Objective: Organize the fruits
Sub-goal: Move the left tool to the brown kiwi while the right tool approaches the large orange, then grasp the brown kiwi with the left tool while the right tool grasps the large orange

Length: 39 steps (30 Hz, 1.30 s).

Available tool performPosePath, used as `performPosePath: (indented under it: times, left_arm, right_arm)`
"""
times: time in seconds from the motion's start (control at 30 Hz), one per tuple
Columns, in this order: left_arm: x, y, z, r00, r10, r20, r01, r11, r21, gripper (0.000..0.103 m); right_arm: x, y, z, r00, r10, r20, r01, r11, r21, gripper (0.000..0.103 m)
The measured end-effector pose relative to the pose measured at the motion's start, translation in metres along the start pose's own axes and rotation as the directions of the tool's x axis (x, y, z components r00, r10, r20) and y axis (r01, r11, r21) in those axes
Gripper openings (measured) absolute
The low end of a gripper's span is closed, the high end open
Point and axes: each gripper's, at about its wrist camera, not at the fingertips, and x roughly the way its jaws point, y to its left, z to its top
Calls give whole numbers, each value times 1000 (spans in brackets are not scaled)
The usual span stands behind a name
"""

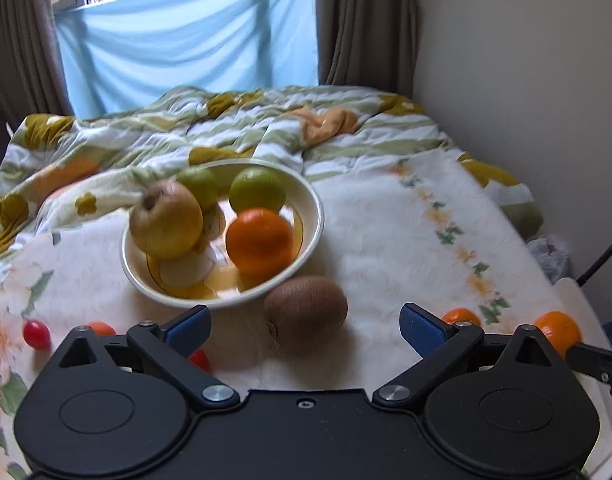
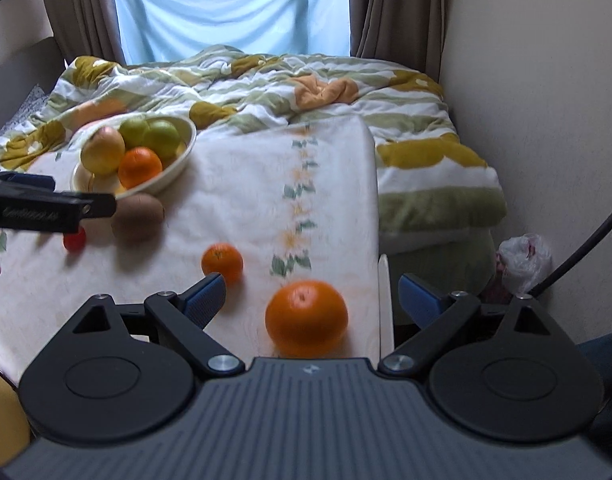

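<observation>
Left wrist view: the left gripper (image 1: 303,326) has its jaws spread wide and empty around a kiwi (image 1: 306,312), which touches the fruit-filled bowl (image 1: 312,216) on the surface (image 1: 386,240).

Right wrist view: the right gripper (image 2: 310,294) is likewise wide and empty, a large orange (image 2: 306,317) between its fingers.

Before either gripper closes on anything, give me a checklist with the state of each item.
1. Left gripper open and empty: ok.
2. Right gripper open and empty: ok.
3. Kiwi lined up between the left fingers: ok.
4. Large orange between the right fingers: ok, slightly left of centre.
5. Room in the bowl for more fruit: cannot tell, it already holds several.
6. Kiwi clear of the bowl rim: cannot tell, they look close.
</observation>
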Motion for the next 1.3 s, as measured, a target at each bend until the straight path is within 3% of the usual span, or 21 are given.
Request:
performPosePath:
  times: [0.6,0.67,0.8,0.87,1.3]
  left_arm:
    - [59,-11,-6,997,51,-63,-56,995,-79,90]
    - [64,-12,-5,996,50,-74,-57,995,-85,80]
    - [66,-14,-7,995,66,-72,-71,995,-74,75]
    - [65,-13,-7,995,73,-67,-78,994,-75,67]
    - [55,-8,-13,996,40,-80,-45,997,-66,66]
  right_arm:
    - [42,6,-24,999,19,-33,-21,999,-48,92]
    - [45,6,-25,999,15,-37,-17,999,-48,90]
    - [50,5,-26,999,12,-43,-14,999,-44,87]
    - [50,5,-26,999,10,-42,-12,999,-46,86]
    - [54,7,-24,999,-12,-37,9,998,-64,77]
